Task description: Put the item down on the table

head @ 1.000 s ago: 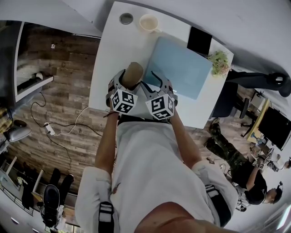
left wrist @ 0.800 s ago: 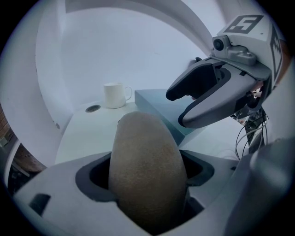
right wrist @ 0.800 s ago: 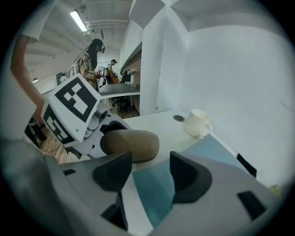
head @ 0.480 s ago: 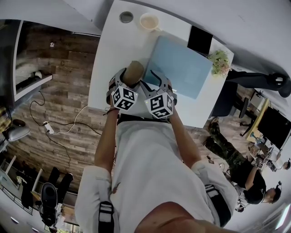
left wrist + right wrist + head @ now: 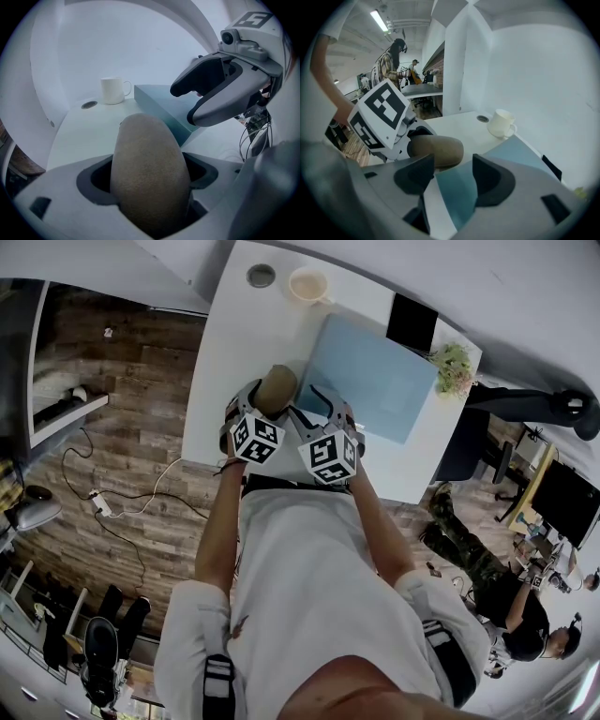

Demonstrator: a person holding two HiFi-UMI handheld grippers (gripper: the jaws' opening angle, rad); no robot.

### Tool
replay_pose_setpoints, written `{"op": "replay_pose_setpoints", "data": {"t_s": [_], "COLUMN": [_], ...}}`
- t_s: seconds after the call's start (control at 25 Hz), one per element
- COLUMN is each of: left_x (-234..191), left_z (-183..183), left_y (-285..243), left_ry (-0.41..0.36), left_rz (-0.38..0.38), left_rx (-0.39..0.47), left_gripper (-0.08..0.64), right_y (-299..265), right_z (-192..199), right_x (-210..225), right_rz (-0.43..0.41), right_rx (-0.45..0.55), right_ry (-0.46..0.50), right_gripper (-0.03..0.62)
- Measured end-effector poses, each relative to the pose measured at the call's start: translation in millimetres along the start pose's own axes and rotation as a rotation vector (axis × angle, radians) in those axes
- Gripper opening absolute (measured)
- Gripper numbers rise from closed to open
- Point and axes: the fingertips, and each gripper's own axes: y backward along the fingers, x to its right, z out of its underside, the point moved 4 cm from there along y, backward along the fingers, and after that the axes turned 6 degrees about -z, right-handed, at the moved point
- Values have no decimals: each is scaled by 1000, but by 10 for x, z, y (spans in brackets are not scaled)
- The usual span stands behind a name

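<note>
- The left tongs point(image 5: 269, 402) were clenched on the brown oval item point(image 5: 150, 178). Their pads pressed on both of its flanks, which I judged was what kept it from dropping before it was set down.
- In the left gripper view the item filled the lower middle of the frame. Its rounded nose stuck out past the tips toward the upper middle, so it was gripped around its thick back half rather than at the end.
- The right tongs point(image 5: 451, 180) were released and empty, with only the blue mat point(image 5: 370, 376) showing through the gap. I read them as parked out of the way just beside the left pair, not sharing the load.
- In the right gripper view the item lay at centre left, just beyond the left-hand tip of the right tongs and apart from it.
- In the head view the item sat upper middle, over the bare white worktop point(image 5: 230, 352) beside the mat's left edge, with the mug point(image 5: 307, 285) well apart at the top.
- I couldn't tell whether its underside touched the worktop, so I judged the placing not yet done.
</note>
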Motion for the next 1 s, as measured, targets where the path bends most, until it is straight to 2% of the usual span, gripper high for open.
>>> {"op": "replay_pose_setpoints", "data": {"t_s": [0.6, 1.0], "left_x": [-5, 13], "left_z": [8, 5], "left_y": [-27, -39], "left_ry": [22, 0], "left_rz": [29, 20], "left_rx": [-10, -19], "left_gripper": [425, 439], "right_y": [59, 103], "right_z": [34, 24], "right_x": [-45, -89], "right_rz": [7, 8], "right_rx": [4, 6], "right_ry": [4, 12], "right_gripper": [260, 261]}}
